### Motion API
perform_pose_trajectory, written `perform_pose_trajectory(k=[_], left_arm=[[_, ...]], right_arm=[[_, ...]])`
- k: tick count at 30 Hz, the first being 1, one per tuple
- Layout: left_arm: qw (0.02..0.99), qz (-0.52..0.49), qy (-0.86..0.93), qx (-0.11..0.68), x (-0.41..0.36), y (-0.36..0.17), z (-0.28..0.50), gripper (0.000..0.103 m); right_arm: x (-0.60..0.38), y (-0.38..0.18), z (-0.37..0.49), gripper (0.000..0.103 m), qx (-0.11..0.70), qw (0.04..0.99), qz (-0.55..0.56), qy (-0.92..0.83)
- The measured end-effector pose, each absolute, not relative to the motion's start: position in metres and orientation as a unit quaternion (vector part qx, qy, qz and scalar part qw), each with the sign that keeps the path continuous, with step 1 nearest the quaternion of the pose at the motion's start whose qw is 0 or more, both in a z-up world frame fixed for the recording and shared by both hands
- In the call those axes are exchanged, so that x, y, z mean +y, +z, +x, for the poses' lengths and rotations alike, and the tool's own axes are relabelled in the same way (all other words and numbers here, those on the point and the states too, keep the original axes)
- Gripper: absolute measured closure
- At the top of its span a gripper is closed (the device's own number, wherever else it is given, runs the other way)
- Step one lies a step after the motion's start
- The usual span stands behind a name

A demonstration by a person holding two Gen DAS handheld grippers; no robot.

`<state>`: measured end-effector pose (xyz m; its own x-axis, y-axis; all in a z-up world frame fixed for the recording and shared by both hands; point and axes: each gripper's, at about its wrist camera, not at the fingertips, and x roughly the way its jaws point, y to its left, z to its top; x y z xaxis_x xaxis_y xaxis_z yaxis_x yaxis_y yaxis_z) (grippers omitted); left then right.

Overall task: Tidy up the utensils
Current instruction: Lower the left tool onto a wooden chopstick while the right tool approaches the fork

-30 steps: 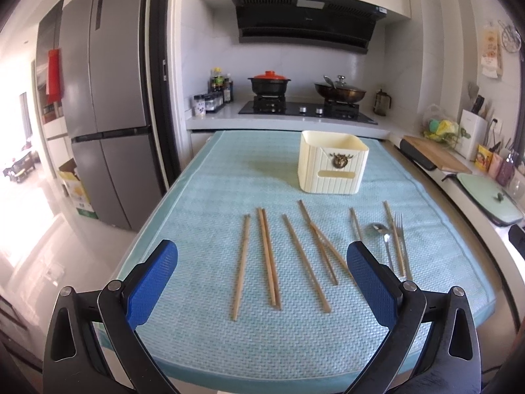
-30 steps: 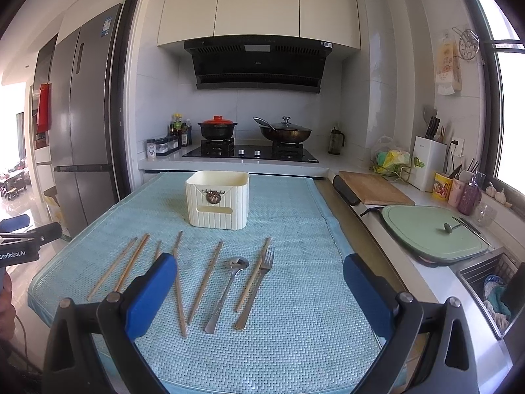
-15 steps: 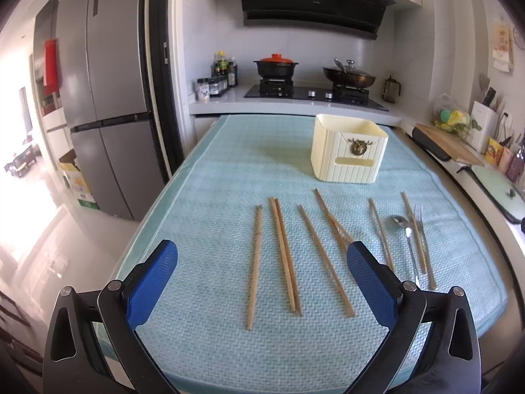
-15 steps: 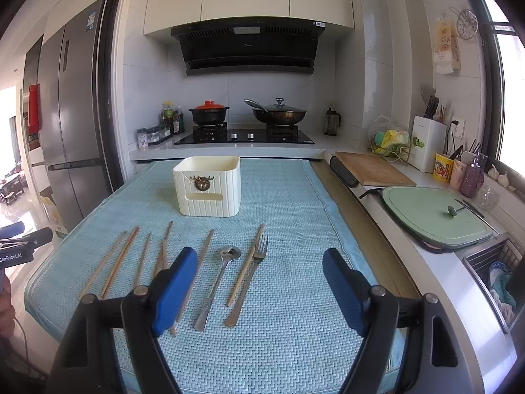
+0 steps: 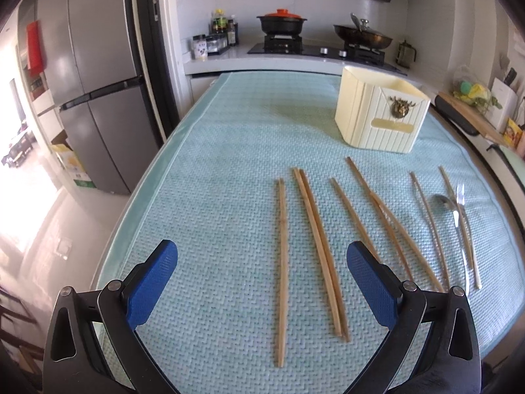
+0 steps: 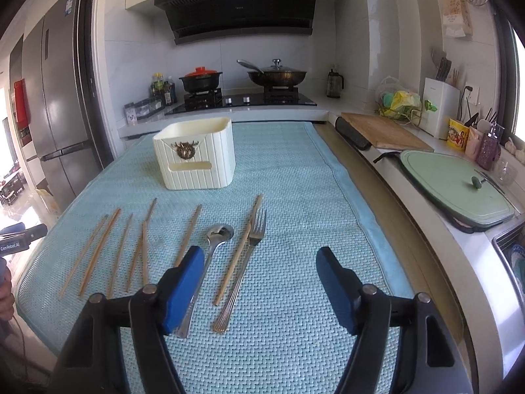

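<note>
Right wrist view: both tongs (image 6: 259,287) (image 5: 262,282) gape wide, holding nothing; the fork (image 6: 242,269) between the right ones looks thin, hard, slippery, so pinch its middle

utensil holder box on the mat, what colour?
Cream, ribbed plastic utensil holder box with a bronze deer-head emblem on its front. Clearest in the right wrist view.

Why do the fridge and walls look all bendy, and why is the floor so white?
Left wrist view: the fisheye lens bows the fridge and rounds the mat edge; sunlight washes out the floor. Right wrist view: the window side glares white, and the corners go dark.
</note>
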<state>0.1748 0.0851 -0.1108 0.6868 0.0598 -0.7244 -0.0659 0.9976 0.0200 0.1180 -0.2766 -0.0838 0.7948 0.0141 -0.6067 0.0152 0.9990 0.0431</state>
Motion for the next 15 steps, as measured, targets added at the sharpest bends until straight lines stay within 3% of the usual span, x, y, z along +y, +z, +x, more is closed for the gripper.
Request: perform_pose_trajectory(k=[5, 15], left_arm=[[0.903, 0.007, 0.026, 0.428, 0.084, -0.137, 0.201, 0.001], [0.878, 0.020, 0.040, 0.476, 0.094, -0.178, 0.236, 0.002]], right_arm=[[-0.277, -0.123, 0.163, 0.055, 0.374, 0.926, 0.045, 0.017], [-0.267, -0.171, 0.222, 0.076, 0.448, 0.892, 0.050, 0.041]])
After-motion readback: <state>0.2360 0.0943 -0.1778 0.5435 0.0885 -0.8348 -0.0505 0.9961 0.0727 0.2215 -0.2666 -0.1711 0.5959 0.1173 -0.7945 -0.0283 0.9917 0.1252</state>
